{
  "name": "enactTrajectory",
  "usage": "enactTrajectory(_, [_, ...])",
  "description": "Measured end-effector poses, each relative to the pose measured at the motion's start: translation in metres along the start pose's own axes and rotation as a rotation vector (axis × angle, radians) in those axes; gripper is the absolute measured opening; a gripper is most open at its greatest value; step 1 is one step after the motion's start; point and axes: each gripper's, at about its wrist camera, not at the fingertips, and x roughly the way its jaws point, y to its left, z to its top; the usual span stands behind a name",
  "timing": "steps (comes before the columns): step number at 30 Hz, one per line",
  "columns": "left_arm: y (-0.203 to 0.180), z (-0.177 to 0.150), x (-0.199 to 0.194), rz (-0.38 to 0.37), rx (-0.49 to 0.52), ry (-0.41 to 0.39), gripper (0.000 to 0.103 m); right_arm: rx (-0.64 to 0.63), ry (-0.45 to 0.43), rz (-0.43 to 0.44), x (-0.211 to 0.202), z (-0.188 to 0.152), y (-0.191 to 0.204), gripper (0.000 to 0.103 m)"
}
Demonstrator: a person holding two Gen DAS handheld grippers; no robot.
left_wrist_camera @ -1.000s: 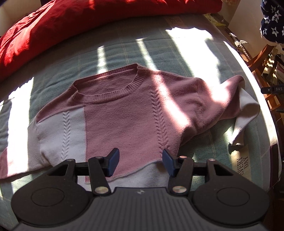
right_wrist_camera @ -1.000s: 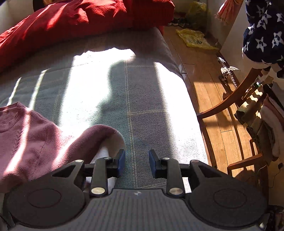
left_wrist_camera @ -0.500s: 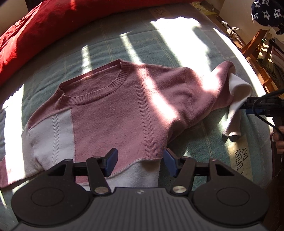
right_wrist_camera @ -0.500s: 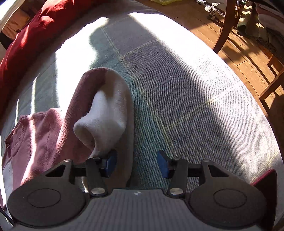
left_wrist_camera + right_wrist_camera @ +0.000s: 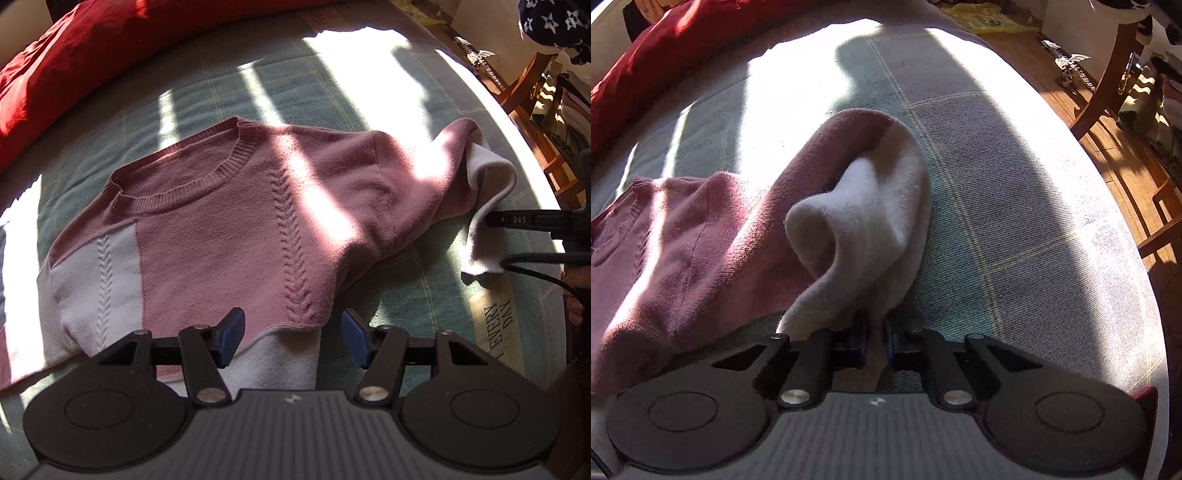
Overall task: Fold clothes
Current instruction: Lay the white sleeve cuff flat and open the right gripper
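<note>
A pink and white knitted sweater lies front up on the green checked bedspread, its neck toward the far side. My left gripper hovers open over the bottom hem, nothing between its blue pads. The sweater's right sleeve, pink with a white end, is bunched up near the bed's right side. My right gripper is shut on the white sleeve end; from the left wrist view it reaches in from the right at the sleeve.
A red duvet lies along the far side of the bed. A wooden chair piled with clothes stands on the wooden floor to the right. A printed label sits on the bedspread near the right edge. A person's hand shows at the right.
My right gripper came down onto the white sleeve end, opened wider, then shut on it. My left gripper drifted a little lower over the hem and stayed open.
</note>
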Motion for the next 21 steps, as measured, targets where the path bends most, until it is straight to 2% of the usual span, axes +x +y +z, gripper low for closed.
enactTrajectory(5, [0.004,0.002,-0.001,0.001,-0.018,-0.01,0.059,-0.056,-0.034,-0.072,-0.021,0.012,-0.023,0.009])
enactTrajectory(12, [0.005,0.0,-0.001,-0.01,-0.036,-0.019,0.059,-0.123,-0.029,-0.166,-0.042,0.022,-0.057,0.009])
enactTrajectory(21, [0.012,-0.004,-0.003,-0.005,-0.056,-0.026,0.059,-0.117,-0.029,-0.267,-0.051,0.039,-0.095,0.009])
